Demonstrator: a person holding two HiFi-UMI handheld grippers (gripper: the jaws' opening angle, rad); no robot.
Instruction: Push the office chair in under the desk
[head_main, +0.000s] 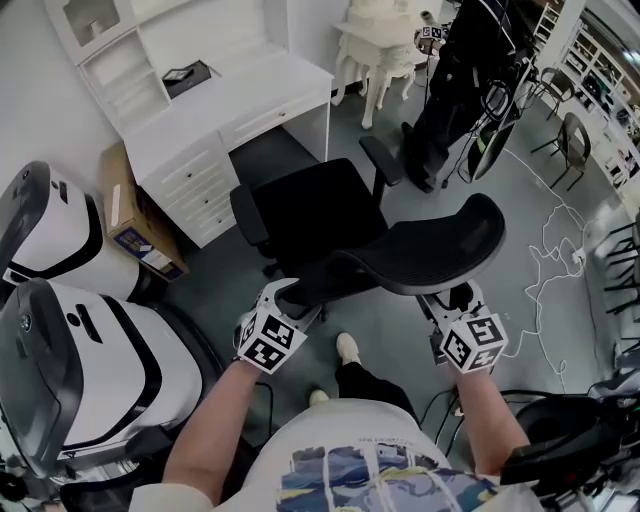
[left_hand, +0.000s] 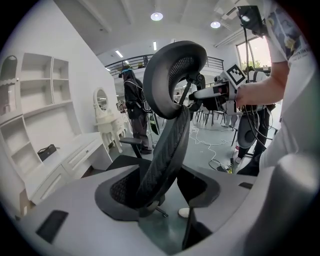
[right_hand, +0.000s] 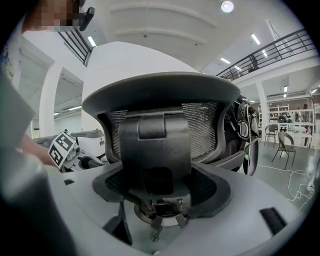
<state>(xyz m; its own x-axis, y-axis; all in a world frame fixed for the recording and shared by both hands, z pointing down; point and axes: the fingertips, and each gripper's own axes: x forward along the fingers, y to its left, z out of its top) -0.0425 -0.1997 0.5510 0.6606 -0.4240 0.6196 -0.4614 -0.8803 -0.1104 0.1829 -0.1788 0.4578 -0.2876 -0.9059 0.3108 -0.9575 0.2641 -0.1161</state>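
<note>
A black mesh office chair stands on the grey floor with its seat (head_main: 310, 215) facing the white desk (head_main: 250, 90), outside the desk's knee space. Its curved backrest (head_main: 440, 250) is nearest to me. My left gripper (head_main: 290, 300) is shut on the backrest's left edge, and the mesh edge (left_hand: 167, 150) runs up between its jaws (left_hand: 160, 189). My right gripper (head_main: 452, 300) holds the backrest further right. In the right gripper view, the back's dark centre spine (right_hand: 155, 150) fills the gap between the jaws (right_hand: 162, 194).
Two large white and black machines (head_main: 70, 380) stand at my left, with a cardboard box (head_main: 125, 215) beside the desk drawers. A person in dark clothes (head_main: 455, 90) stands beyond the chair, by an ornate white table (head_main: 385, 45). Cables (head_main: 550, 250) trail on the floor at right.
</note>
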